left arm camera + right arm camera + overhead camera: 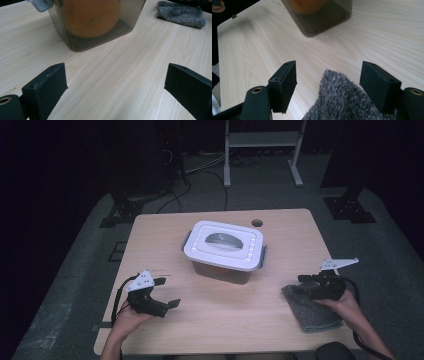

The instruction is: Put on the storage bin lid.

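The grey fleecy folded cloth [312, 312] lies on the pale wooden table [220, 320] toward the 4 o'clock corner as the high view frames it, flat and partly under the right gripper [312, 282]. Judged by its nap and slack folds, it is light, soft and limp, not fragile and not slippery; it will sag and trail when lifted, so a pinch on a raised fold or doubled edge would serve better than a flat face. In the right gripper view a hump of the cloth [342, 100] rises between the two black jaws, close against the right-hand one and apart from the left-hand one; the jaws stand wide and have hold of nothing. The left gripper [167, 292] sits near the 8 o'clock corner of the table, well apart from the cloth, its jaws also spread wide over bare wood and empty. At table centre, toward 12 o'clock from both grippers, stands a smoky translucent plastic box [222, 270] with a white clip-on lid [223, 245] and grey handle [223, 239]; a round orange object [90, 17] shows through its wall.
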